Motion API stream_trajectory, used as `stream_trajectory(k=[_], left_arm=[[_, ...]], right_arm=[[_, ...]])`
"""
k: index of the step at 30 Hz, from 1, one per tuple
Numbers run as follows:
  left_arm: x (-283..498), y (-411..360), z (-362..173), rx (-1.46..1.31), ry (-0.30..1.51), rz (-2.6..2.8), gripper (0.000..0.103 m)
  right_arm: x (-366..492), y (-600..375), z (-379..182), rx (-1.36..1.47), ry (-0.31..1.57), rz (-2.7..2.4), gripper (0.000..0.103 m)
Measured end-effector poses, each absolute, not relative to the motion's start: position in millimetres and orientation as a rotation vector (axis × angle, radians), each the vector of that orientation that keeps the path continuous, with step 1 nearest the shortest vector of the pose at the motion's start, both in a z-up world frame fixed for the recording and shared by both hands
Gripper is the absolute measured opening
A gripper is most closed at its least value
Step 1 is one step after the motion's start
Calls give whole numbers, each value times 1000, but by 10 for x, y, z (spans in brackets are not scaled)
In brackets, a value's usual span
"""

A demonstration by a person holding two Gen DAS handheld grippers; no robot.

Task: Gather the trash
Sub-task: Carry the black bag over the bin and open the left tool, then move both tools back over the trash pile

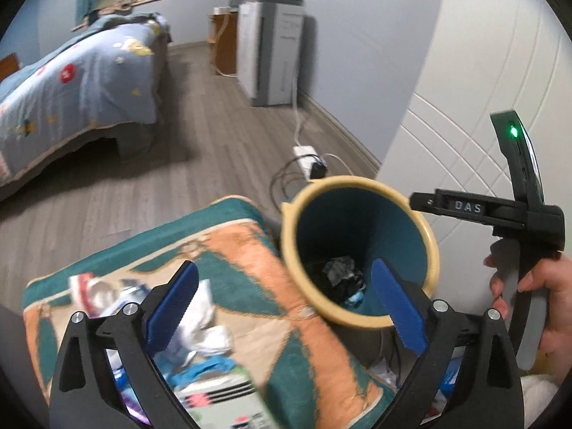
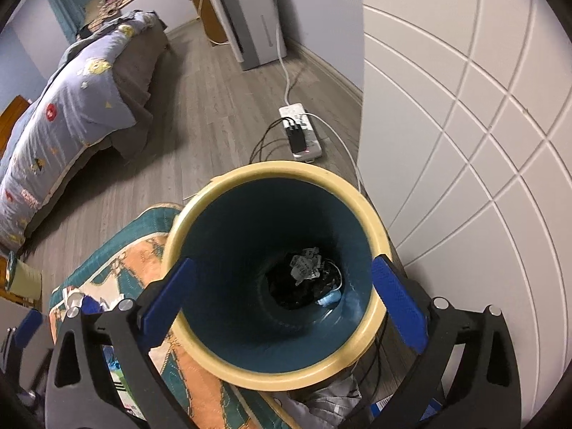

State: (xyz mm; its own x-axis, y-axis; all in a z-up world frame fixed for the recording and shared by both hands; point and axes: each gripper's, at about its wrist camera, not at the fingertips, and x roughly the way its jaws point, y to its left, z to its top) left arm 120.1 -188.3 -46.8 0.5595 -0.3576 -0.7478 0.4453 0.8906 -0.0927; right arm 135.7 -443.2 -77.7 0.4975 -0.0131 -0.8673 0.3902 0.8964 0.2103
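Bin (image 2: 275, 368) stands between patterned cushion (image 1: 250, 250) and white door (image 2: 464, 143) — power strip (image 2: 300, 132) behind; both claws, left (image 1: 286, 307) and right (image 2: 282, 304), spread, empty.

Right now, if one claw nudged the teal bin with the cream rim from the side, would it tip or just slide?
Probably tip or skid easily. The bin is tall and narrow, tapering toward its base, so it looks top-heavy. It holds only a few crumpled scraps at the bottom, so it is likely light. Its smooth plastic wall may also slide on the wood floor.
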Motion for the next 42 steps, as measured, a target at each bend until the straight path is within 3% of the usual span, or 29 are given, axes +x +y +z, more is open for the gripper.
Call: stream_trajectory(k=[10,23,42], left_arm=[[918,-853,-169,48,817,-316,97],[484,104,-215,-7,838,-145,98],[533,603,-834,-11,1025,-57,98]], right_arm=[[1338,-3907,-492,286,1016,-175,97],[1187,-2727,-164,265,1020,26,97],[1079,-1828,-1056,116,1272,23,97]])
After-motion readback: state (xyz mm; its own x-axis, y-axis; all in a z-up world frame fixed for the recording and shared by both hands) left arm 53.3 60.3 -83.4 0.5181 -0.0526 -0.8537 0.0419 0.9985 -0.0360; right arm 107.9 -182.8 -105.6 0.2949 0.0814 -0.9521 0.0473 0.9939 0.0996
